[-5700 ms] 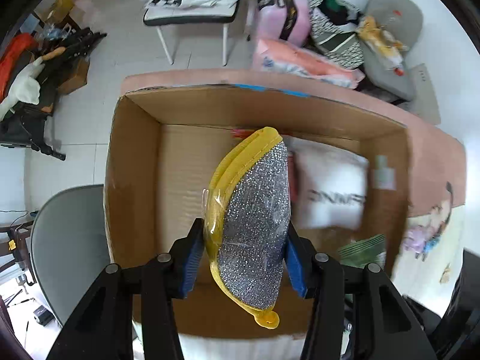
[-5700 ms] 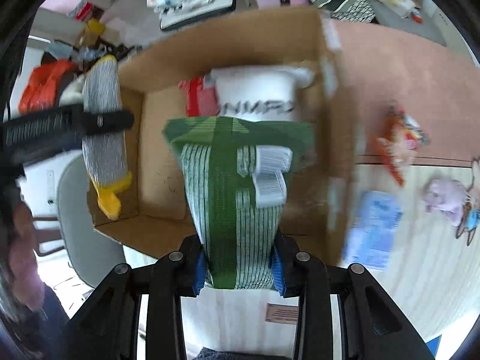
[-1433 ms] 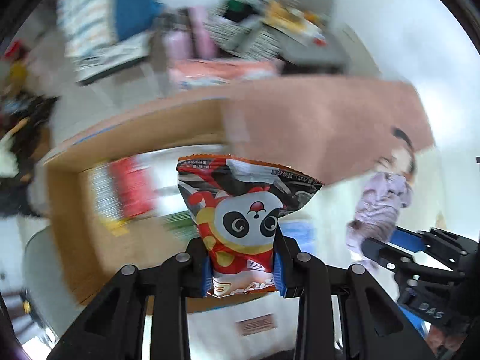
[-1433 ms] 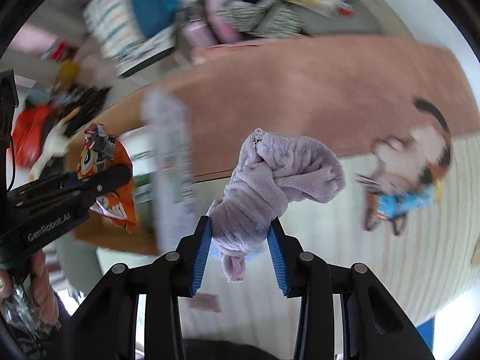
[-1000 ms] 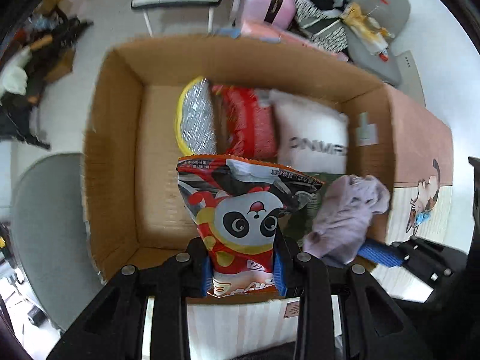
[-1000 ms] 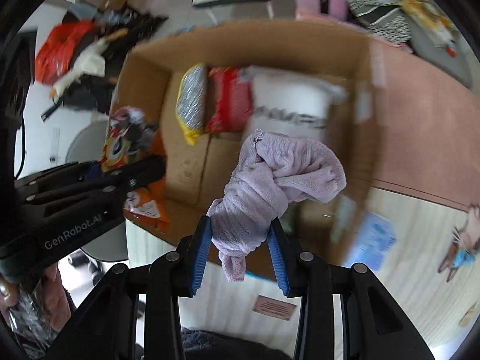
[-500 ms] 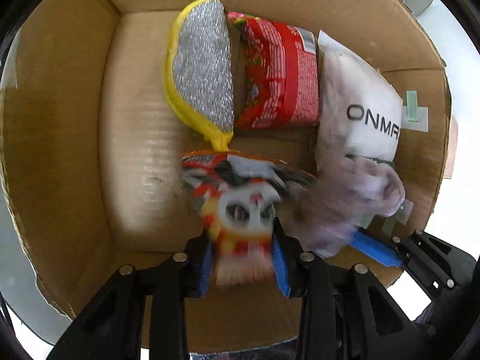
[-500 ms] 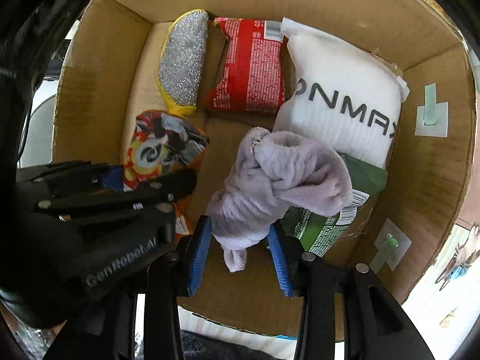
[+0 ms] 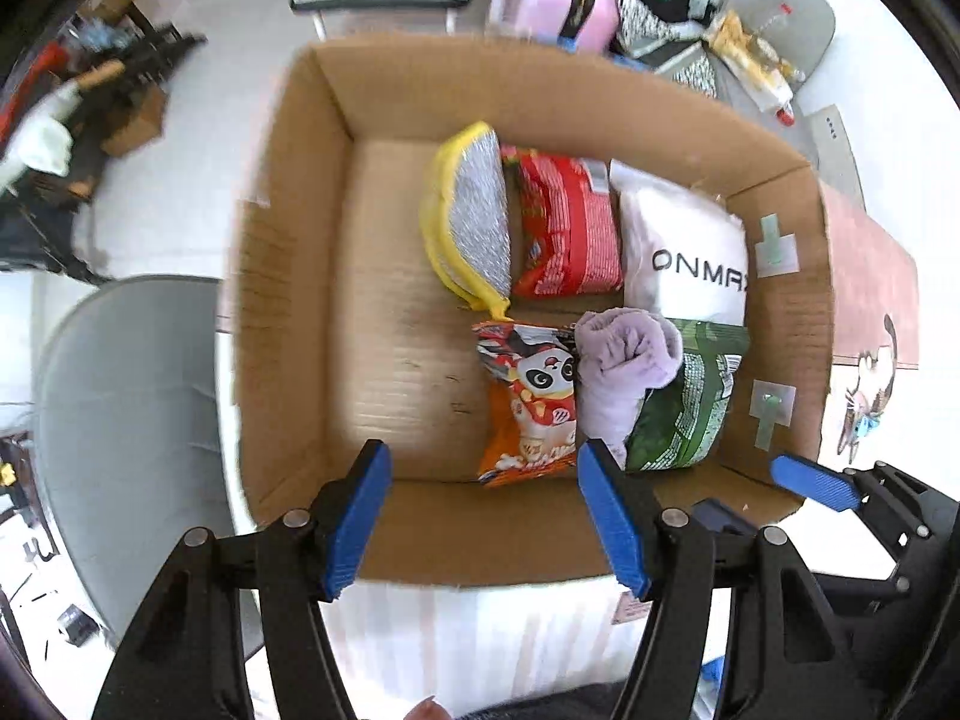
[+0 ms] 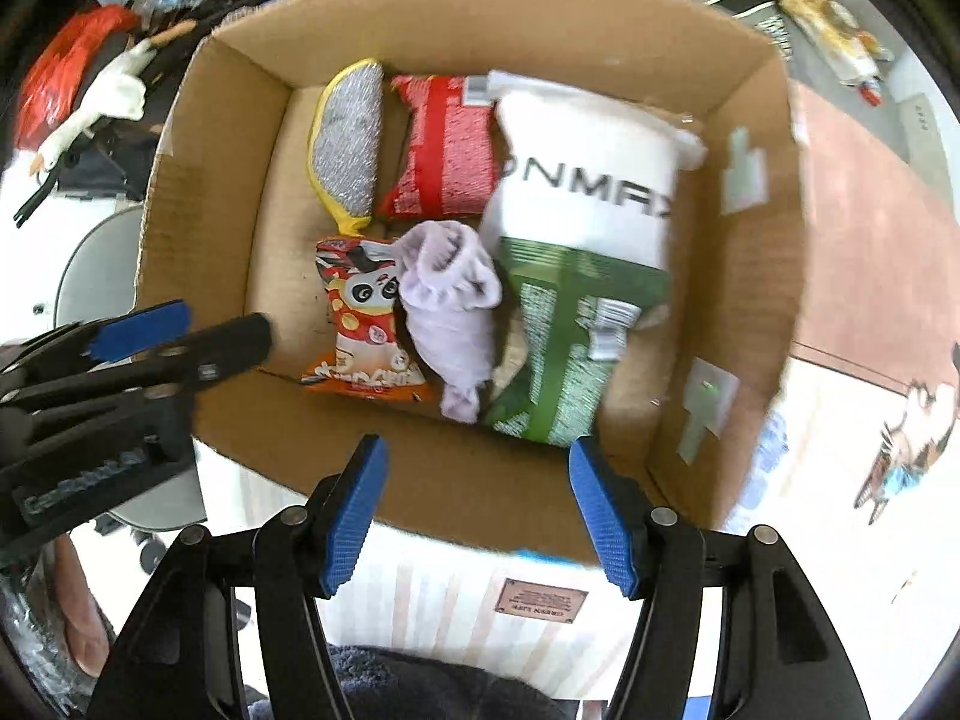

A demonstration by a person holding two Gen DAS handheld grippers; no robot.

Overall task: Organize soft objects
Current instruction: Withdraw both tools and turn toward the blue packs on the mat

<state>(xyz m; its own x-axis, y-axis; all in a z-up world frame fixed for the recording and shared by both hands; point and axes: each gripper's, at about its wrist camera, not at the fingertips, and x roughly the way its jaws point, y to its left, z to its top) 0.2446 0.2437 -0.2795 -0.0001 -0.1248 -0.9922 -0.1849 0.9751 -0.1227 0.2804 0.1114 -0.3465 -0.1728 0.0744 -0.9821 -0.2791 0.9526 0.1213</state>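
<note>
Reading across the white pack (image 10: 588, 180) at the far right corner of the cardboard box (image 9: 288, 276), the letters "ONMAX" show. A panda face marks the orange snack bag (image 9: 528, 402) by the near wall (its print too blurred to read), touching the lilac cloth (image 9: 618, 372), with the green packet (image 9: 690, 408) beyond. Behind sit the yellow-edged scrubber (image 9: 474, 216) and red packet (image 9: 564, 228). A second ago each gripper carried its item above the box; now bag and cloth lie inside, and the left gripper (image 9: 483, 516) and right gripper (image 10: 474, 510) hang empty, jaws opening.
</note>
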